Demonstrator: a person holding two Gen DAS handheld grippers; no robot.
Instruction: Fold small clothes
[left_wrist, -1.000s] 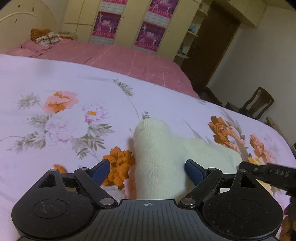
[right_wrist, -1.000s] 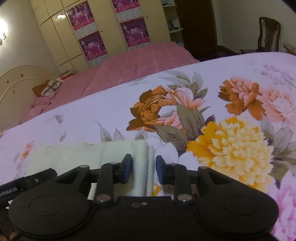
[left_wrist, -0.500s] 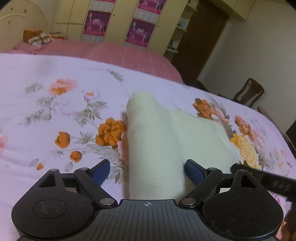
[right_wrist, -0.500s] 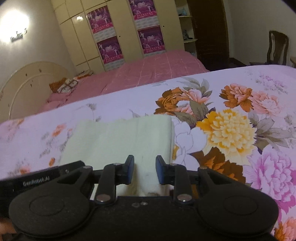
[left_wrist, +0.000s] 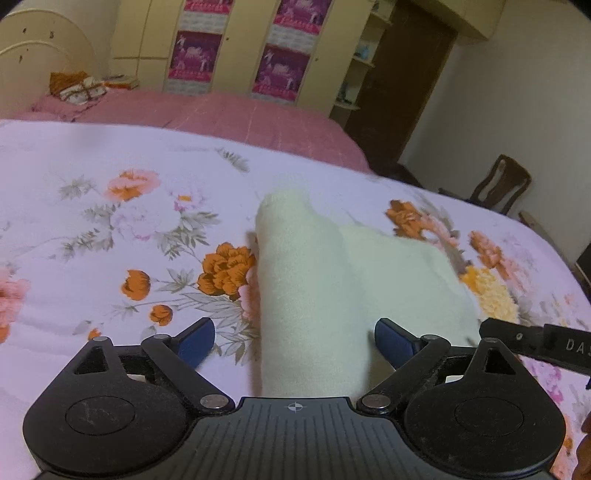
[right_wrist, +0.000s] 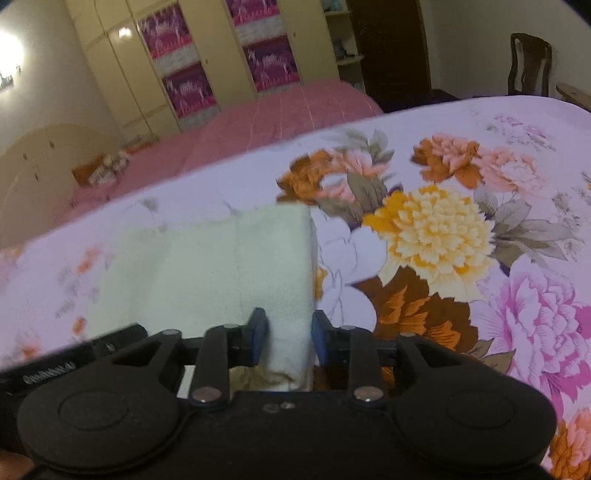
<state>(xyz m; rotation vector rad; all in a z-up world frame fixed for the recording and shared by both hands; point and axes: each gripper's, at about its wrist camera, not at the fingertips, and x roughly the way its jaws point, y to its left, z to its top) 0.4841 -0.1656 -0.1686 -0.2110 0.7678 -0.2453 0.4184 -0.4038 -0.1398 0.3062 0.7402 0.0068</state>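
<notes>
Nearest you, left gripper (left_wrist: 294, 341): blue pads spread wide, a raised fold of the pale cream knit garment (left_wrist: 332, 284) running between them but touching neither pad, so nothing is gripped there. Right gripper (right_wrist: 287, 339): jaws narrow and easing apart, the garment's right edge between its pads (right_wrist: 258, 338); whether they press on the cloth you cannot tell from this view. Garment, mid-field: a small folded piece lying on the floral bedsheet (left_wrist: 110, 229), left portion humped up in a ridge, right portion flatter, layered edge showing in the right wrist view. Risks, judged: if your right pads let go while the edge is lifted, the layers may splay and the fold slide open; your wide left pads could snag the ridge and drag the piece askew on the soft sheet. Farther off: pink bedspread (left_wrist: 221, 114), headboard (left_wrist: 40, 55), wardrobe doors with magenta panels (left_wrist: 284, 66), wooden chair (left_wrist: 502, 188).
</notes>
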